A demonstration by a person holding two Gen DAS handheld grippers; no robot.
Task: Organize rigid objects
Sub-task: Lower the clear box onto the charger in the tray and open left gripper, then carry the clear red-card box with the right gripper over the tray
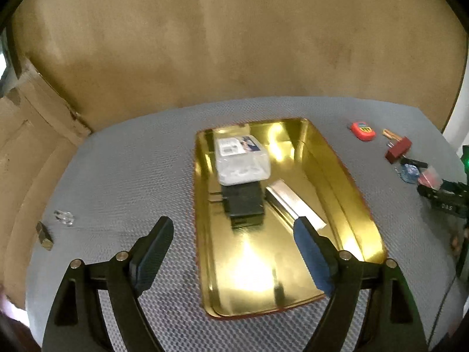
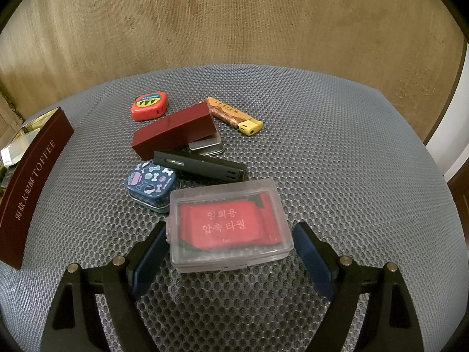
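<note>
your right gripper (image 2: 230, 252) straddles the clear case (image 2: 230, 226), jaws open, ready to pinch; your left gripper (image 1: 234, 240) waits open over the tray (image 1: 363, 214) at 12 o'clock.

Tan stained wall (image 2: 234, 23) — grey mesh tabletop (image 2: 337, 152) — dim light

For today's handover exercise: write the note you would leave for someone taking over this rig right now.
Left hand-held gripper: open, empty, above the near end of the gold tray.
Right hand-held gripper: open, straddling the clear plastic case with the red packet, not closed on it.
Done: a clear box on a black box and a silver bar lie in the tray.
Left on the mat: red tape measure, lighter, dark red box leaning on a small silver tin, black device, blue patterned tin, plus the clear case.
</note>
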